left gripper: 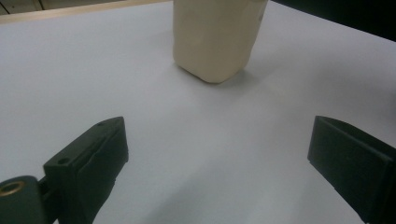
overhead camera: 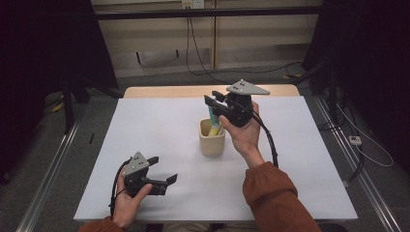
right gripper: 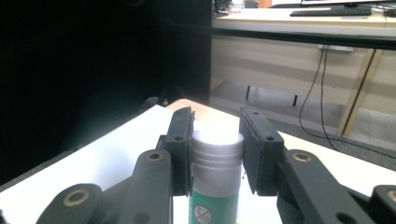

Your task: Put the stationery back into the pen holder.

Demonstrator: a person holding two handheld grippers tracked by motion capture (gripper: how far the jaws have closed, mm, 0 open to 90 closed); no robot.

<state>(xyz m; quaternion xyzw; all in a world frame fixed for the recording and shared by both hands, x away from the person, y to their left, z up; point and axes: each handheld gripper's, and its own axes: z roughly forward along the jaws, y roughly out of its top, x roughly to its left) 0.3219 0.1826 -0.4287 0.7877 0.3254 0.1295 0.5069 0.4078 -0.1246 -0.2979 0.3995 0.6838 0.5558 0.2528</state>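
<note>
A cream cup [overhead camera: 212, 140] stands near the middle of the white table [overhead camera: 145, 125]. A green tube [overhead camera: 213, 115] with a silver cap [right gripper: 217, 154] stands upright in it beside something yellow. My right gripper [overhead camera: 212, 102] is over the cup, shut on the tube's cap, one jaw on each side [right gripper: 215, 126]. My left gripper [overhead camera: 164, 169] rests low at the front left, open and holding nothing. In the left gripper view the cup [left gripper: 217, 37] stands ahead, beyond the wide-apart jaws of that gripper [left gripper: 217, 135].
A wooden strip [overhead camera: 164, 91] runs along the table's far edge. Dark curtains hang at both sides, and cables [overhead camera: 203, 67] lie on the floor behind. White table surface lies bare all around the cup.
</note>
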